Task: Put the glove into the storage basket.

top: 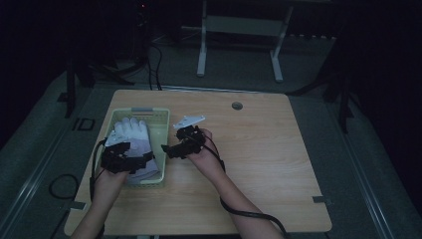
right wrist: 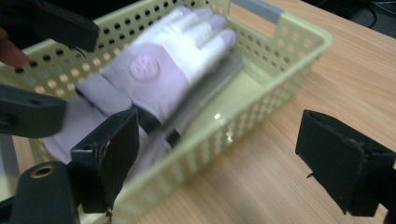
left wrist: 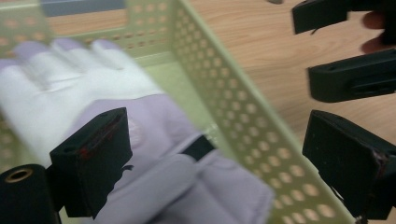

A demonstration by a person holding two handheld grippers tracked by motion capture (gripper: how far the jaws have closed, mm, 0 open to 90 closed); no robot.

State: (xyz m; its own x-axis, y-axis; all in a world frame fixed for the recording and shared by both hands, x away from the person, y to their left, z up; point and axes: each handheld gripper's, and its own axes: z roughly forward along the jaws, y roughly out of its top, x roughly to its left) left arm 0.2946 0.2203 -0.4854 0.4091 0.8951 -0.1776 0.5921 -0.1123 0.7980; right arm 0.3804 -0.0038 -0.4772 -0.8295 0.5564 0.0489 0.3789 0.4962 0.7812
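A white and pale lilac fabric glove (top: 133, 142) is lying flat inside the pale green perforated plastic basket (top: 161, 130), which is sitting on the left part of the light wooden tabletop (top: 259, 149). The glove's fingers are pointing toward the far end of the basket, and its cuff, crossed by a dark strap, is lying at the near end.

The left claw (top: 130, 158) is hovering over the cuff end of the glove, its jaws standing spread with nothing pinched between them. In the left gripper view one black jaw is sitting above the lilac cuff (left wrist: 187, 186) while the other is hanging outside the basket wall (left wrist: 243, 121), over the wood.

The right claw (top: 165, 150) is reaching in from the basket's right side, just beside its rim, and its jaws are likewise standing wide apart and gripping nothing. In the right gripper view one jaw is over the basket's near corner (right wrist: 154, 186), and the other over bare tabletop (right wrist: 261, 158).
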